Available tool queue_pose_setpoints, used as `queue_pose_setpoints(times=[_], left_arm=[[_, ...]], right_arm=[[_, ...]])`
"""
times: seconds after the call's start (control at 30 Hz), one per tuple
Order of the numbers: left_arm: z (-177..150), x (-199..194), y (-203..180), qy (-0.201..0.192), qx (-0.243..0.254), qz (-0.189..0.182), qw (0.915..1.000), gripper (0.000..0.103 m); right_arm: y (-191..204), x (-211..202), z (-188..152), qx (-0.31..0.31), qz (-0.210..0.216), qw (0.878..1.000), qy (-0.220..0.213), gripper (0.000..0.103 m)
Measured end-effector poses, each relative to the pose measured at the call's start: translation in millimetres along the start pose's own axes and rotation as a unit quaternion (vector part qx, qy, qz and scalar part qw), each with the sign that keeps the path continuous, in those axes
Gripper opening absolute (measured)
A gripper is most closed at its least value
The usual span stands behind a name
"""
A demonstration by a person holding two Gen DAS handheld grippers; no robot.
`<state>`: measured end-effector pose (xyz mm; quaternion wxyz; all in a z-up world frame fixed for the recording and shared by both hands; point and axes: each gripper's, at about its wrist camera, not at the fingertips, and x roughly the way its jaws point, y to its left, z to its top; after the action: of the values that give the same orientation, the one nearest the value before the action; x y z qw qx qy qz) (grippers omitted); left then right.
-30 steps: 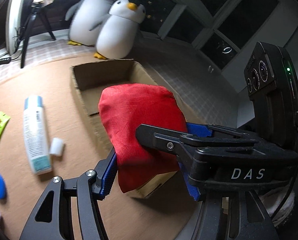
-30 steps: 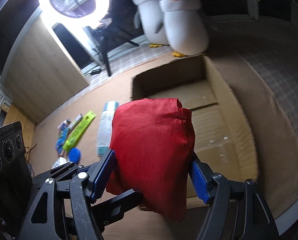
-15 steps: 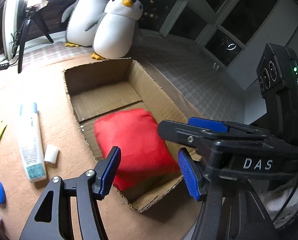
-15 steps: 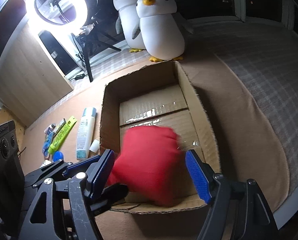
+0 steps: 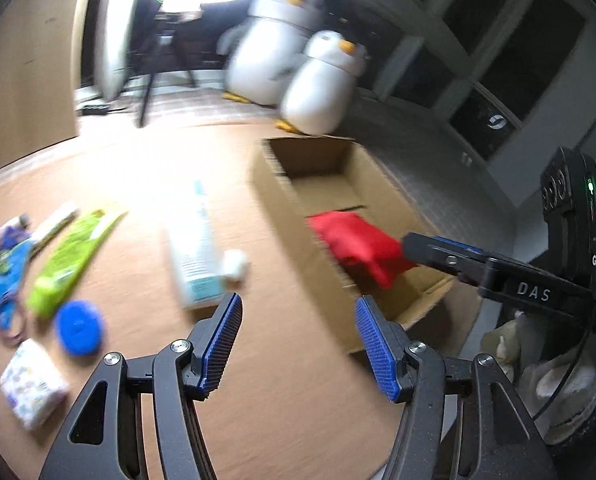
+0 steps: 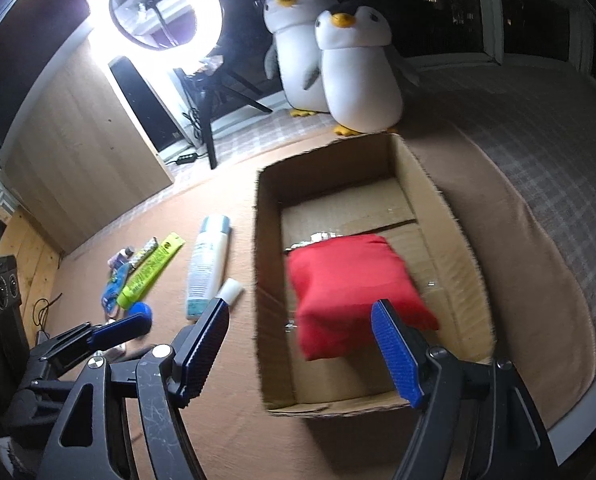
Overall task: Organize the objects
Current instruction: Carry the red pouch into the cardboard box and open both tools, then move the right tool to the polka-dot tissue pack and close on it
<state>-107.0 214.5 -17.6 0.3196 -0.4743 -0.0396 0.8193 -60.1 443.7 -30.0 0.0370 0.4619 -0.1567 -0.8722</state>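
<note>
On the tan mat, the cardboard box (image 6: pixel 450 216) now holds the red cushion (image 6: pixel 350 284), which a second ago hung pinched between both tools and has since dropped flat onto the box floor, so one item is put away. Left of the box lie the rest: white bottle (image 6: pixel 207 264), green packet (image 6: pixel 151 270), blue disc (image 5: pixel 77 327) and small patterned pack (image 5: pixel 31 382). Both tools have let go. The right gripper (image 6: pixel 298 354) hovers spread wide over the box's near end; the left gripper (image 5: pixel 298 342), also spread and empty, has swung toward the loose items, probably for the bottle.
</note>
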Motion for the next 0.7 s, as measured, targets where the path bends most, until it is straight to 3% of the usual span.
queue_pose_setpoints(times=[0.47, 0.7], left_arm=[[-41.2, -68.3, 150.4, -0.007, -0.101, 0.093, 0.9905, 0.063], [-47.5, -73.8, 204.9, 0.007, -0.138, 0.099, 0.9854, 0.063]], right_arm=[[83.4, 23.2, -26.4, -0.058, 0.036, 0.997, 0.038, 0.074], [110.2, 31.4, -43.2, -0.059, 0.050, 0.995, 0.057, 0.074]])
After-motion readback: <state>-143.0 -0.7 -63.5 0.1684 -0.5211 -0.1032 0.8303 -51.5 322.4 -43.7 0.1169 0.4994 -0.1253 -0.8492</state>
